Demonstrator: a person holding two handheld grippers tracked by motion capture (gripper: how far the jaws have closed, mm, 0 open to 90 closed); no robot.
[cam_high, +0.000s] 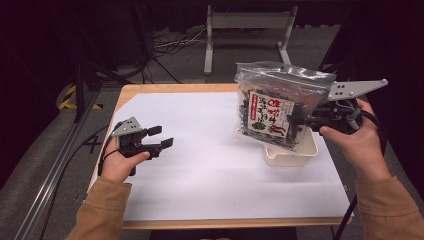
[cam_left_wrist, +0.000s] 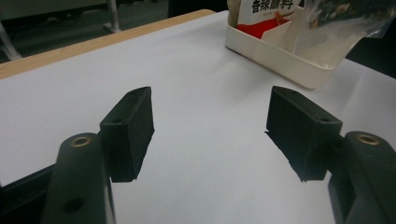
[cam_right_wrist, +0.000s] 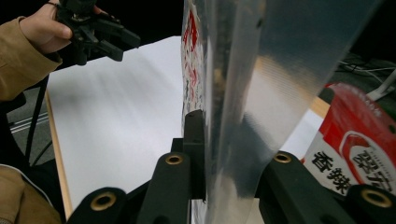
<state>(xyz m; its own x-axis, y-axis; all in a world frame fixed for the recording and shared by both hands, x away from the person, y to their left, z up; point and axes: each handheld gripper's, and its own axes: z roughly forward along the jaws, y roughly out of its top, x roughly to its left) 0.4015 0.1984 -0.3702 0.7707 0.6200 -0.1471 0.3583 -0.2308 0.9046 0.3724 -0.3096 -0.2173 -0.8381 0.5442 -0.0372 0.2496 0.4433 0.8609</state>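
Note:
My right gripper (cam_high: 296, 120) is shut on a clear bag (cam_high: 280, 82) of dark snacks with a red and white label, and holds it upright just above a white bin (cam_high: 300, 152) at the table's right. In the right gripper view the bag (cam_right_wrist: 261, 70) runs edge-on between the jaws of this gripper (cam_right_wrist: 219, 154). A red and white packet (cam_right_wrist: 359, 158) lies below it. My left gripper (cam_high: 163, 136) hovers low over the white sheet at the left, open with nothing between its jaws. The left gripper view has its gripper (cam_left_wrist: 210, 116) aimed toward the bin (cam_left_wrist: 280, 56).
A white sheet (cam_high: 210, 165) covers the wooden table (cam_high: 165, 89). A grey metal stand (cam_high: 245, 22) and cables sit on the floor beyond the far edge. The other hand's gripper (cam_right_wrist: 98, 32) appears at the top left of the right gripper view.

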